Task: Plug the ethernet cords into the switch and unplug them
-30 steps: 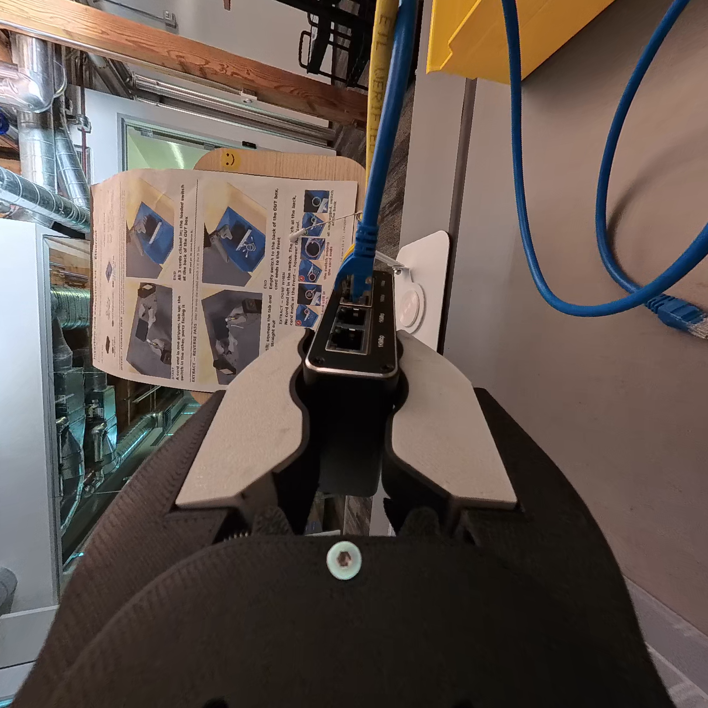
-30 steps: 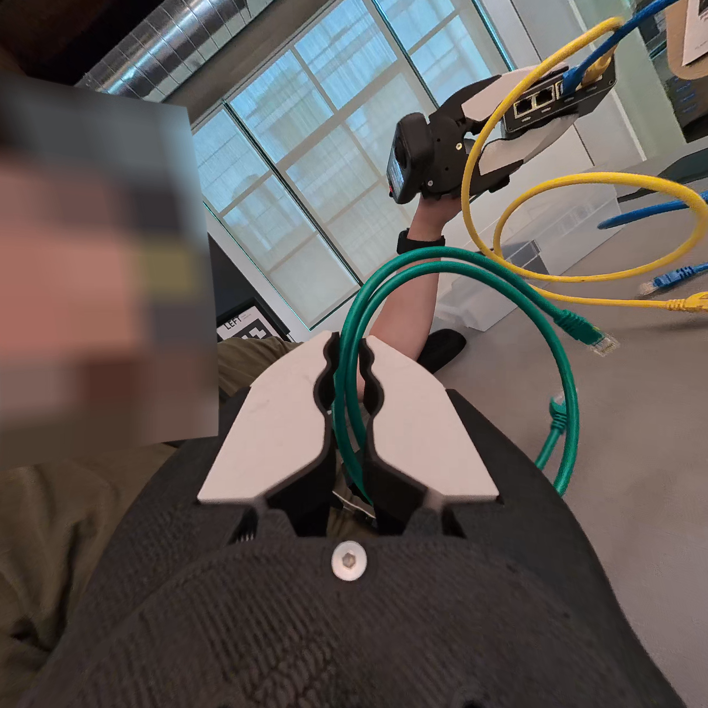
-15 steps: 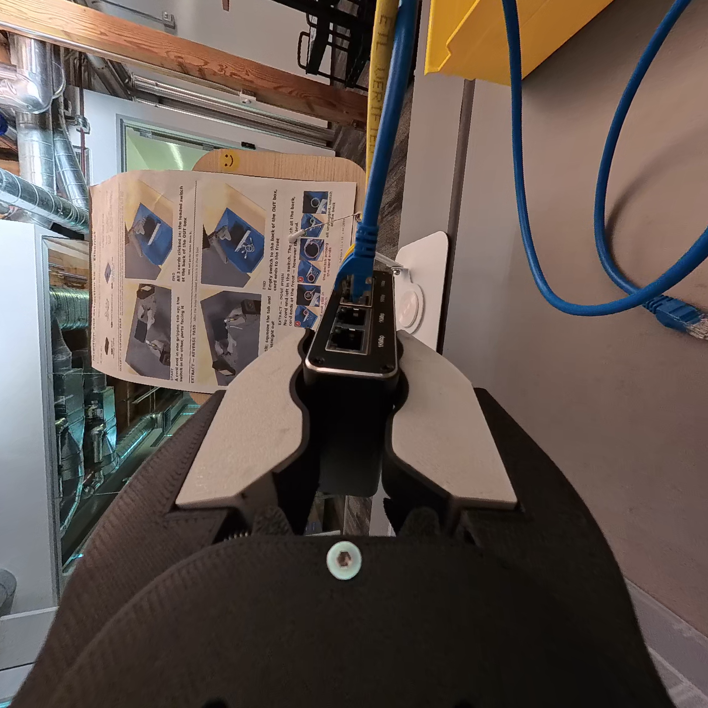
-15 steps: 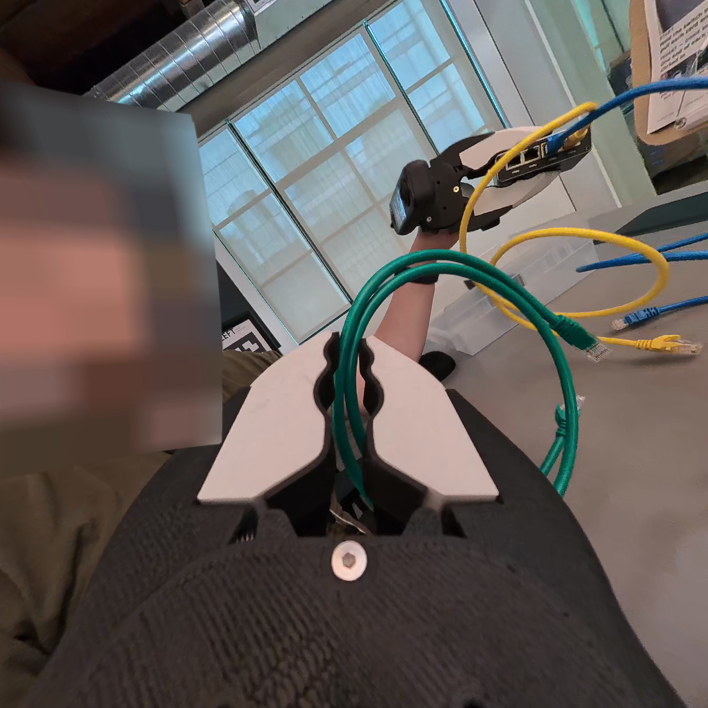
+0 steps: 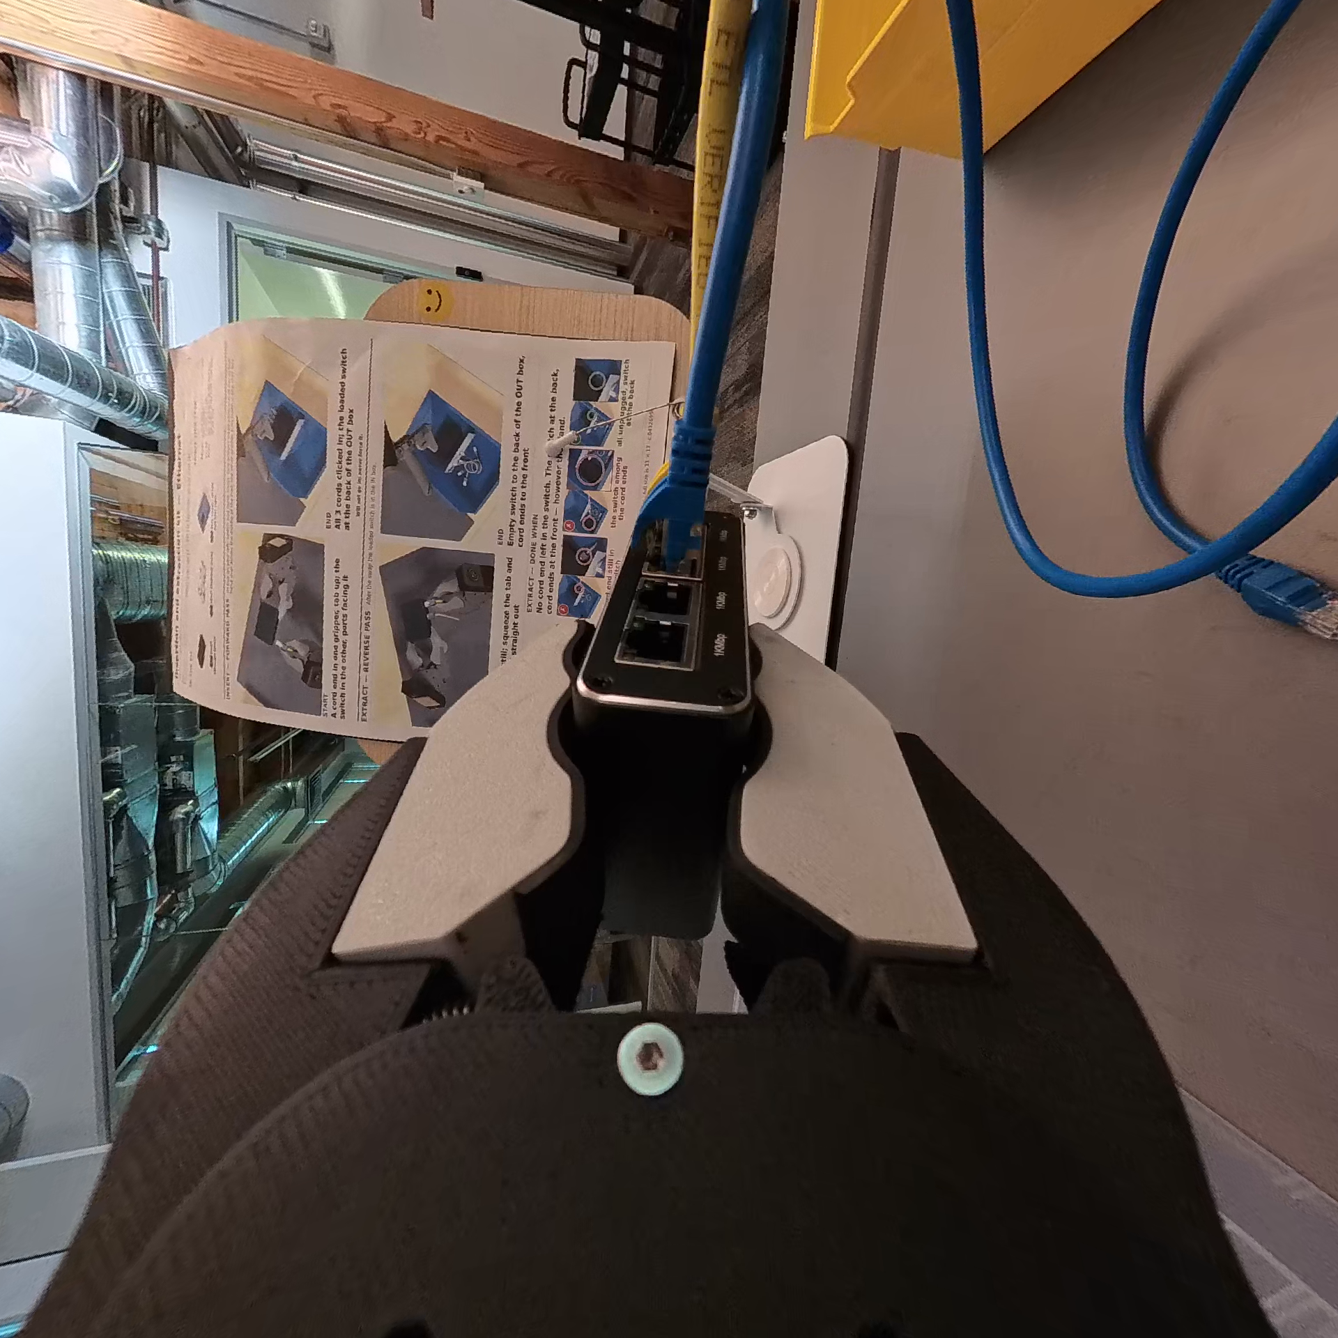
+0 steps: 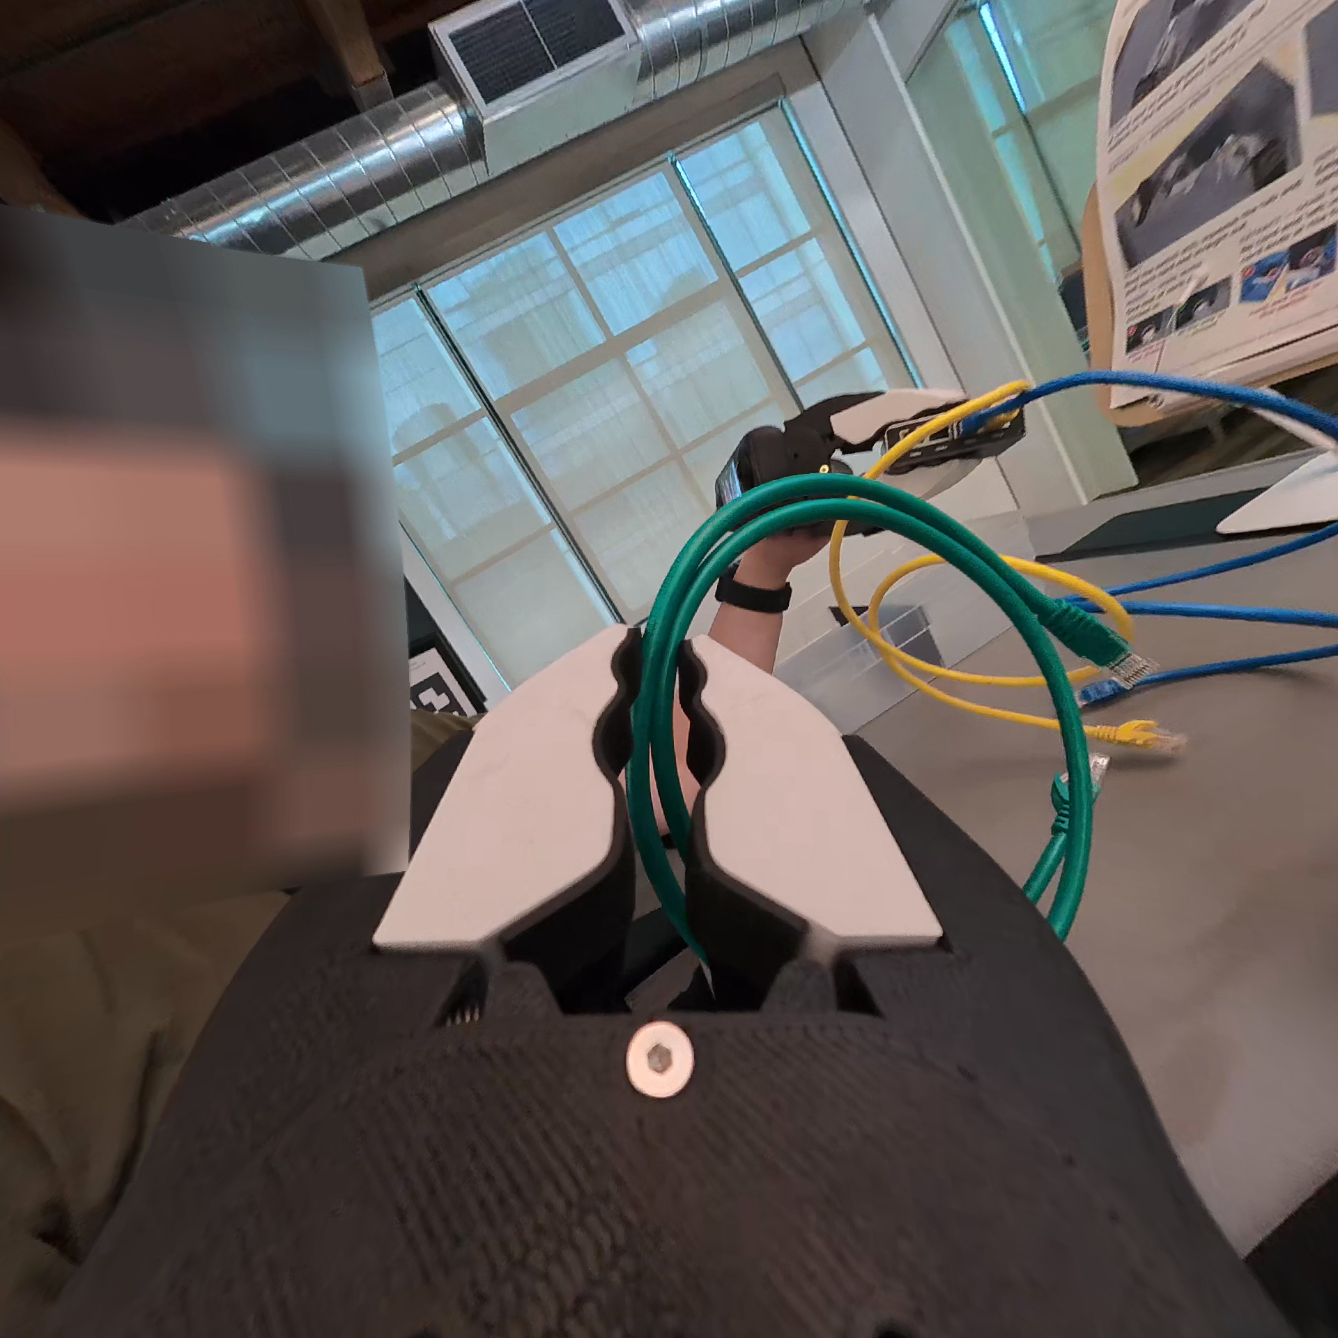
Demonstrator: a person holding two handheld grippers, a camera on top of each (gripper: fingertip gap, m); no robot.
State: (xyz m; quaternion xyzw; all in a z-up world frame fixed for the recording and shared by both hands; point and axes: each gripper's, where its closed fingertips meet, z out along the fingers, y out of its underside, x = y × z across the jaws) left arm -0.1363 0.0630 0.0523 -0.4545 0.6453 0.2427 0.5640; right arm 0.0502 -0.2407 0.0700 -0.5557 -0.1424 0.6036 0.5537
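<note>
The switch [image 5: 662, 673] was a slim black box with a silver-edged face, held up off the desk with its row of ports in view; the two nearest ports were empty. A blue cord [image 5: 731, 289] and a yellow cord [image 6: 941, 680] were plugged into the farther ports, their loops trailing over the grey desk [image 6: 1195, 832], each with a free plug lying there. A green cord [image 6: 796, 507] hung doubled in a loop, both plugs loose.
</note>
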